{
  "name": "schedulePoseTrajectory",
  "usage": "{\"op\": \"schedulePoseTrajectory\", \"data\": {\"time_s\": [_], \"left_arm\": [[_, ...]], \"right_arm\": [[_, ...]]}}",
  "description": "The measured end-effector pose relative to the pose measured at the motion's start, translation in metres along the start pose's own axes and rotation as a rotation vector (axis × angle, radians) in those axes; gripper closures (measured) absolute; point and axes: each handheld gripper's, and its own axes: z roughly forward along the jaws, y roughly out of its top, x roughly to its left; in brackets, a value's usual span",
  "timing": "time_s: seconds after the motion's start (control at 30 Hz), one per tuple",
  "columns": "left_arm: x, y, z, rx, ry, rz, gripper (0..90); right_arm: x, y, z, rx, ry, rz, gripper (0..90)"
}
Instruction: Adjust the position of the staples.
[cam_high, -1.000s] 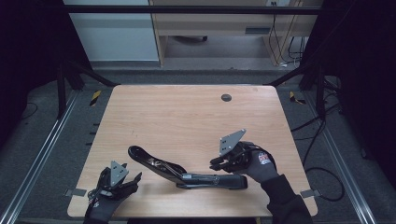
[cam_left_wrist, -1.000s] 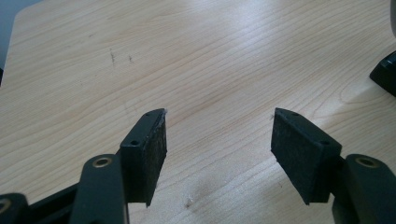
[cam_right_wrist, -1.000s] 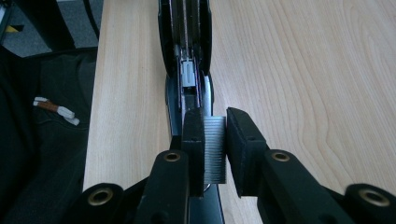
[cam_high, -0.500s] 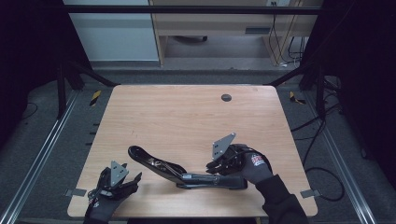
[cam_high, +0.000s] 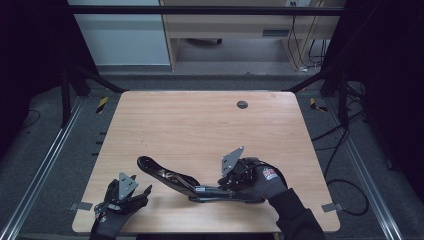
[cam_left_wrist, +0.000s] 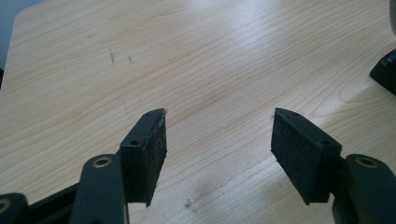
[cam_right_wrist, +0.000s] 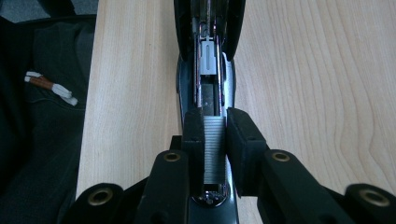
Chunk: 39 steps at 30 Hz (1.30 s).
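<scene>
A: Black stapler (cam_high: 190, 182) lies opened flat near the table's (cam_high: 200, 125) front edge; our right gripper (cam_right_wrist: 215, 140) pinches a staple strip (cam_right_wrist: 215, 149) over its channel.
B: Strip's not seated yet, lid unclosed. Left gripper (cam_left_wrist: 217, 140) gapes wide, empty, at the front left corner.

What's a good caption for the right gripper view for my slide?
Right gripper shut on a strip of staples in an opened black stapler on a wooden table.

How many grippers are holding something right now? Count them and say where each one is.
1. The right gripper, near the table's front edge, is shut on a strip of staples over the opened stapler. The left gripper is open over bare wood.
</scene>
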Motion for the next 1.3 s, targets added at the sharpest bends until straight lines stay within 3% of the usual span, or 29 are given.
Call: {"op": "schedulePoseTrajectory", "data": {"time_s": [0.37, 1.3], "left_arm": [[0.0, 0.0, 0.0, -0.004, 0.0, -0.002, 35.3], [0.0, 0.0, 0.0, -0.002, 0.0, 0.001, 35.2]], "right_arm": [[-0.001, 0.001, 0.012, 0.027, 0.013, 0.0, 78.0], [0.0, -0.002, 0.014, 0.054, -0.002, -0.004, 77.8]]}}
